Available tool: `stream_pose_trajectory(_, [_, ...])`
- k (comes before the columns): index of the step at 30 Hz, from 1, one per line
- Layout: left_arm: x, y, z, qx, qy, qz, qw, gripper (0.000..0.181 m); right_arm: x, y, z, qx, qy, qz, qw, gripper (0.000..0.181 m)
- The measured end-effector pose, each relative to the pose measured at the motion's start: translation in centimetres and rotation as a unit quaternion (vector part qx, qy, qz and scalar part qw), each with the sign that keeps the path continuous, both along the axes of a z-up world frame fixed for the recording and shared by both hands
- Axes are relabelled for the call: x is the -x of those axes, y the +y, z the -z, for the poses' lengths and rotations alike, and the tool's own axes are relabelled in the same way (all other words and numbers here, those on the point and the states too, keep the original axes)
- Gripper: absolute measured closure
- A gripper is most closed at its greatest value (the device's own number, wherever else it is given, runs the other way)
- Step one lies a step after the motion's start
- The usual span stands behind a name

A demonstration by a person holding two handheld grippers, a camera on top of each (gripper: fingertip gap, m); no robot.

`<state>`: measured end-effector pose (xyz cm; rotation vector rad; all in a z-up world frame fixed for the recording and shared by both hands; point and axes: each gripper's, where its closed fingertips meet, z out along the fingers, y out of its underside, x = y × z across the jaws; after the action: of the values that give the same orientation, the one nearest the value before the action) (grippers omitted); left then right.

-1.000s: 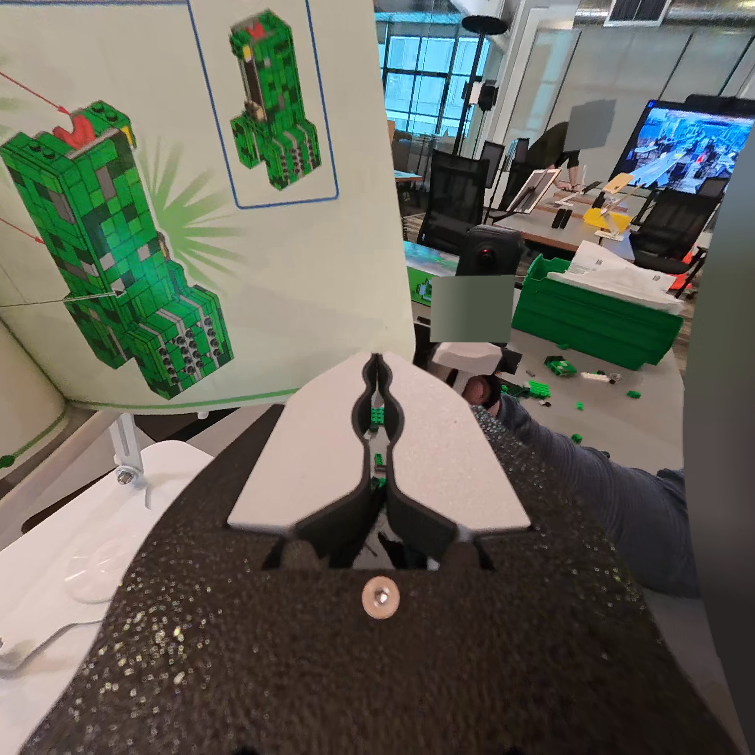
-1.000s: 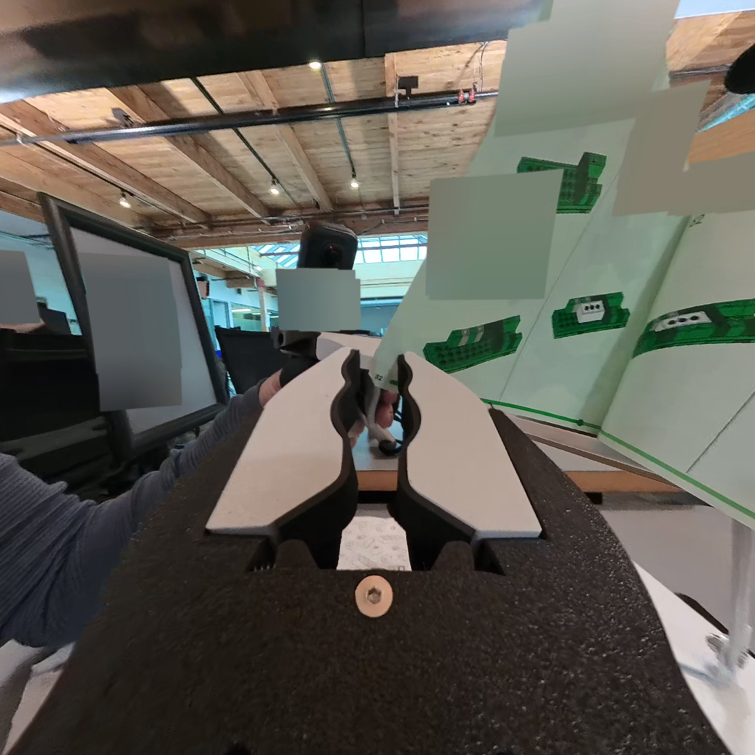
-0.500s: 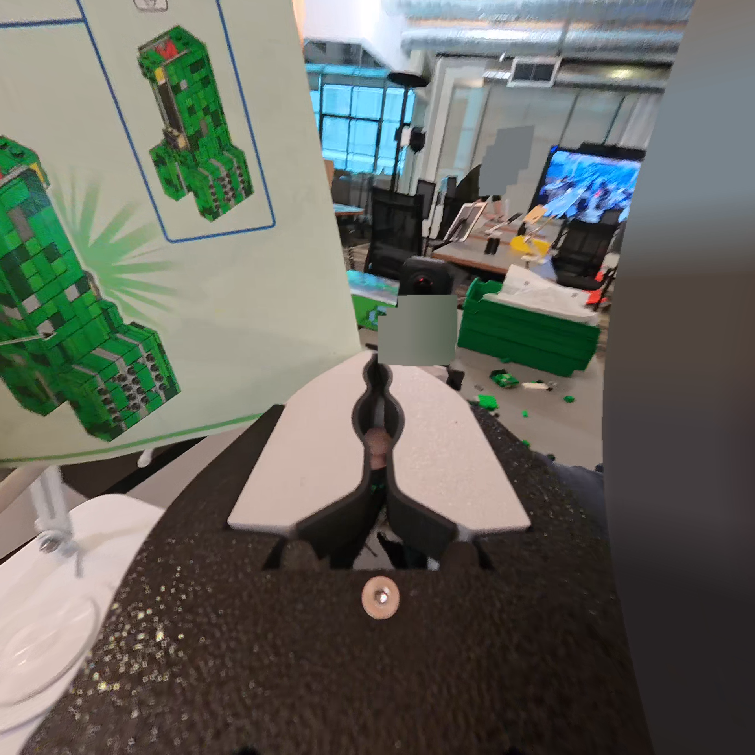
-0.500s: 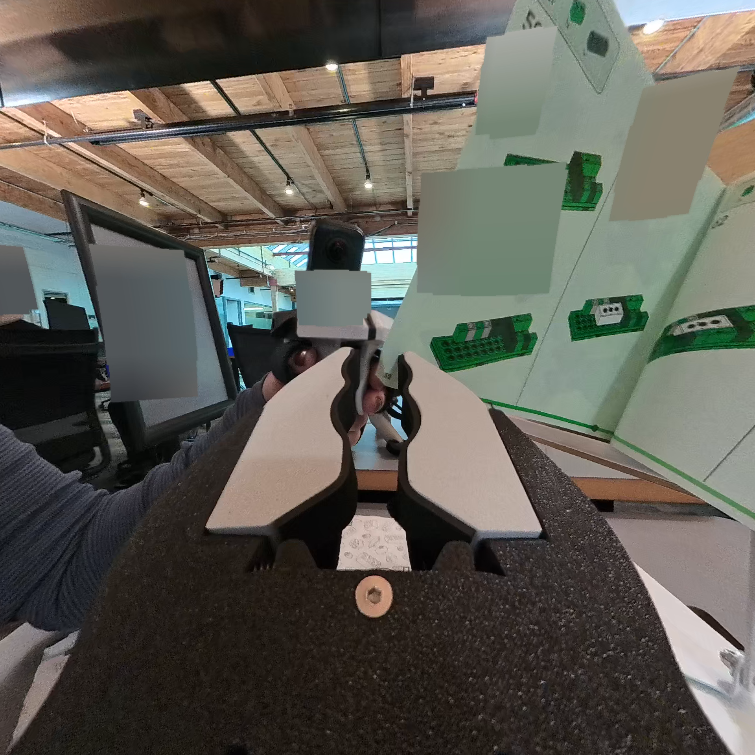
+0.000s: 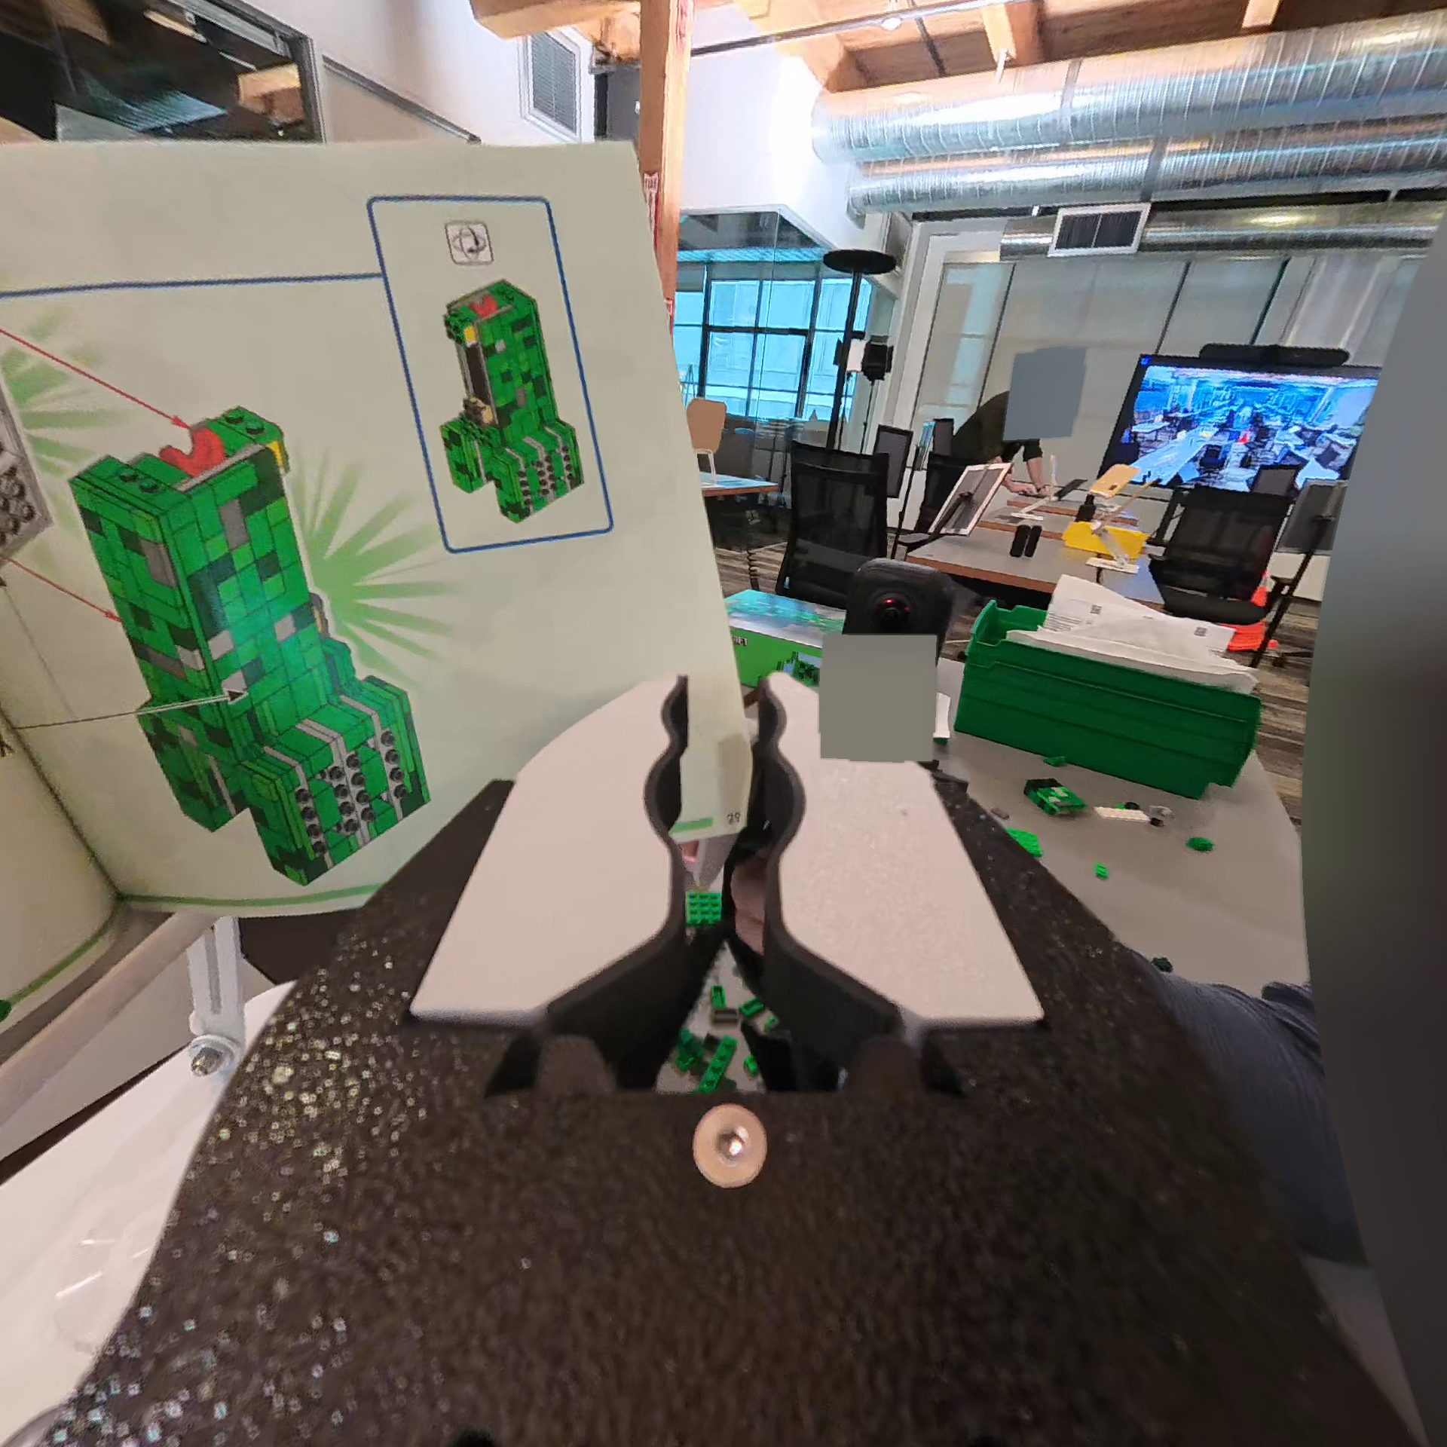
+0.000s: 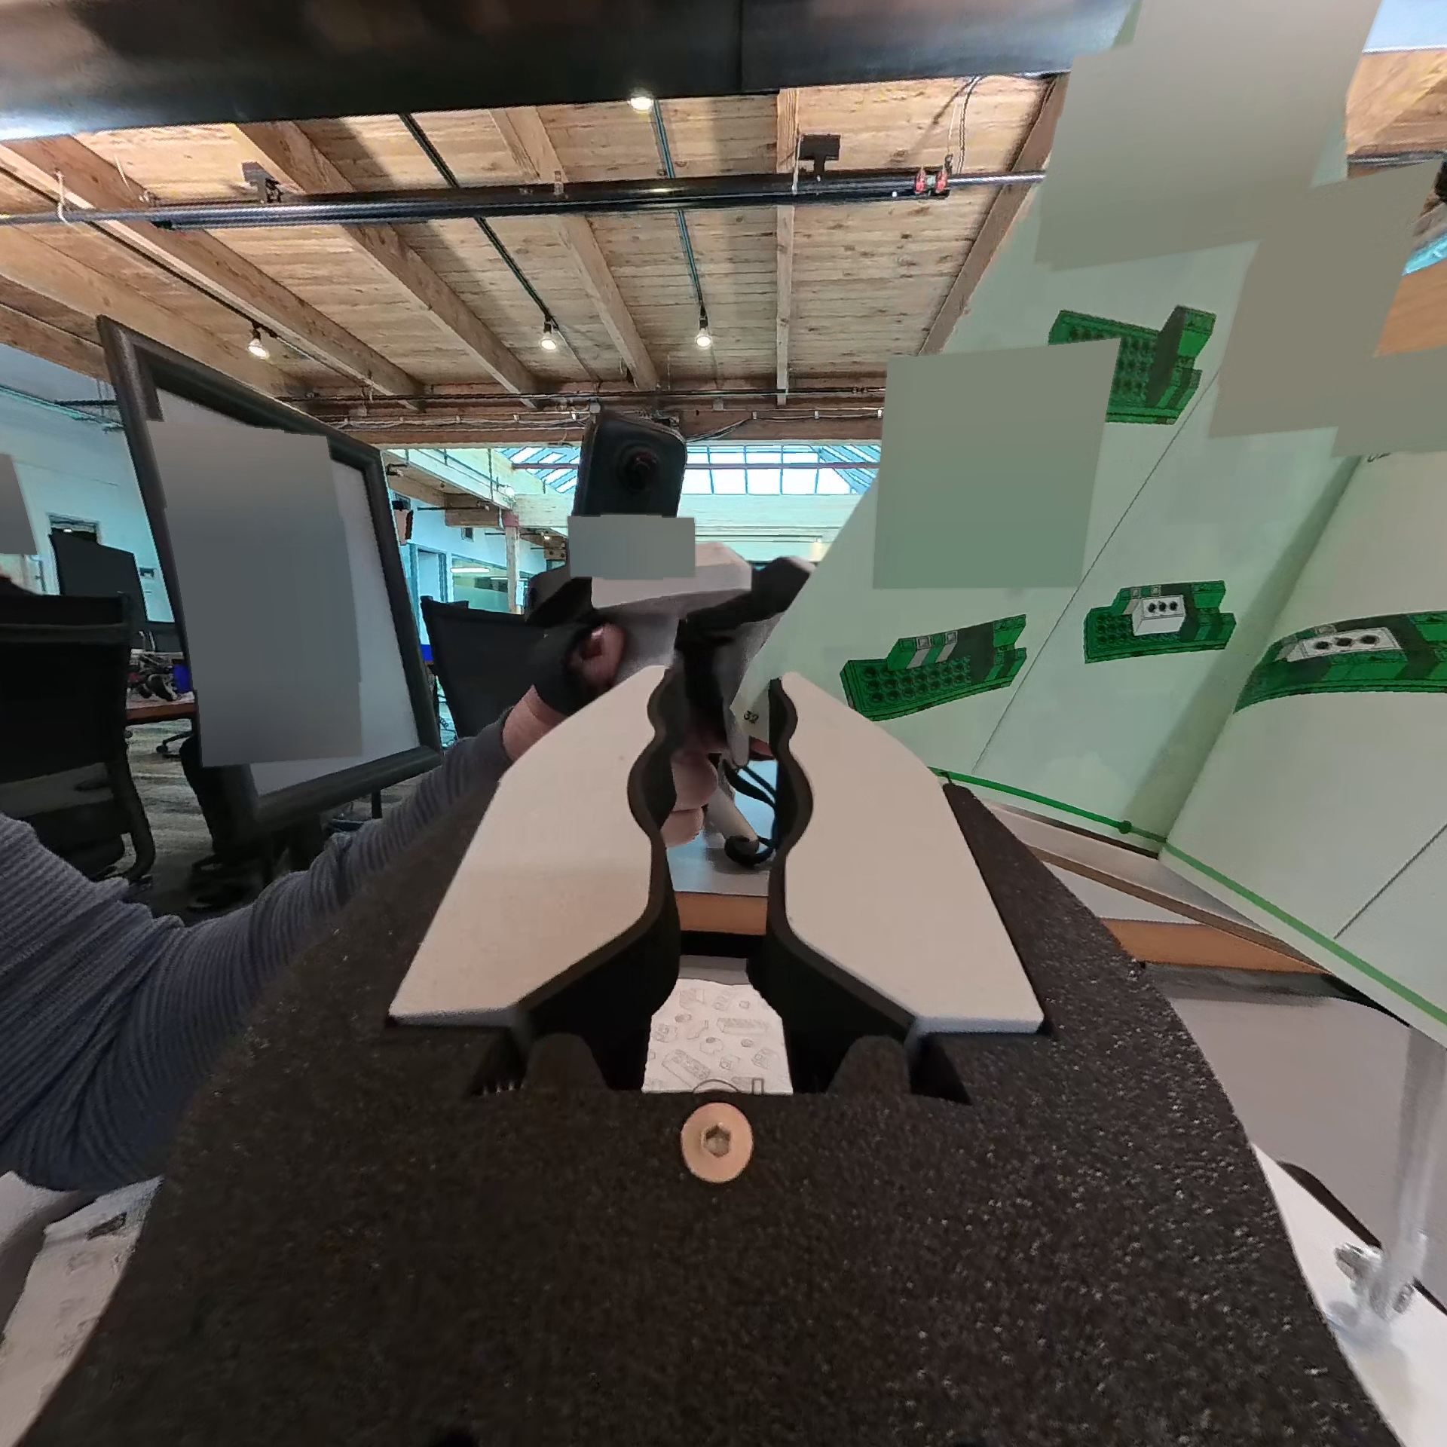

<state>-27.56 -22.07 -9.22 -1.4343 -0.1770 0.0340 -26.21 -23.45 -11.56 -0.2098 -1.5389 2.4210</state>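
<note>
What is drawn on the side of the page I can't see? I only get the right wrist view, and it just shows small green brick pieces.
Observer: On the far side of the page, the left wrist view shows a big green blocky figure with a red piece on top.
Operator: Are the left tongs pinching the page?
Observer: No. The left tongs are open, with the page's bottom corner in the gap.
Operator: Are there real bricks anywhere?
Observer: Yes. Loose green bricks lie on a grey table, near stacked green bins.
</note>
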Motion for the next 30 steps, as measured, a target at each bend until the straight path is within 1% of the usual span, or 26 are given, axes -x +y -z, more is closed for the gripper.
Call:
stream_pose_trajectory(3, [-0.2, 0.2, -0.1, -0.007, 0.0, 0.008, 1.0, 0.162, -0.1, -0.3, 0.2, -0.011, 0.006, 0.004, 1.0, 0.158])
stream_pose_trajectory(6, [-0.5, 0.6, 0.2, 0.003, 0.002, 0.016, 1.0, 0.162, -0.2, -0.7, 0.5, -0.031, 0.016, 0.008, 0.999, 0.156])
stream_pose_trajectory(7, [-0.5, 0.6, 0.2, 0.007, 0.005, 0.014, 1.0, 0.164, -0.3, -0.9, 0.6, -0.038, 0.02, 0.01, 0.999, 0.156])
stream_pose_trajectory(10, [-0.3, 0.5, 0.3, 0.018, 0.022, -0.003, 1.0, 0.181, -0.5, -1.3, 0.7, -0.049, 0.026, 0.009, 0.998, 0.155])
stream_pose_trajectory(13, [-0.1, 0.3, 0.3, 0.021, 0.023, -0.011, 0.999, 0.181, -0.5, -1.4, 0.6, -0.048, 0.027, 0.008, 0.998, 0.155])
stream_pose_trajectory(20, [0.1, 0.2, 0.6, 0.015, -0.016, 0.009, 1.0, 0.181, -0.5, -1.1, 0.5, -0.043, 0.027, 0.009, 0.999, 0.155])
stream_pose_trajectory(23, [0.1, 0.2, 0.4, 0.004, -0.024, 0.01, 1.0, 0.181, -0.5, -1.2, 0.6, -0.044, 0.027, 0.009, 0.999, 0.154])
stream_pose_trajectory(24, [0.3, 0.2, 0.3, 0.002, -0.023, 0.003, 1.0, 0.18, -0.5, -1.2, 0.6, -0.045, 0.028, 0.008, 0.999, 0.154])
stream_pose_trajectory(25, [0.3, 0.3, 0.3, 0.002, -0.018, -0.002, 1.0, 0.161, -0.5, -1.2, 0.6, -0.045, 0.028, 0.008, 0.999, 0.154])
stream_pose_trajectory(26, [0.3, 0.3, 0.3, 0.006, -0.014, -0.005, 1.0, 0.156, -0.5, -1.3, 0.6, -0.046, 0.029, 0.007, 0.998, 0.154])
stream_pose_trajectory(28, [0.2, 0.4, 0.5, 0.015, -0.007, -0.007, 1.0, 0.156, -0.6, -1.3, 0.6, -0.048, 0.029, 0.006, 0.998, 0.154])
stream_pose_trajectory(30, [0.2, 0.4, 0.5, 0.016, -0.001, -0.008, 1.0, 0.161, -0.6, -1.4, 0.6, -0.048, 0.03, 0.005, 0.998, 0.154])
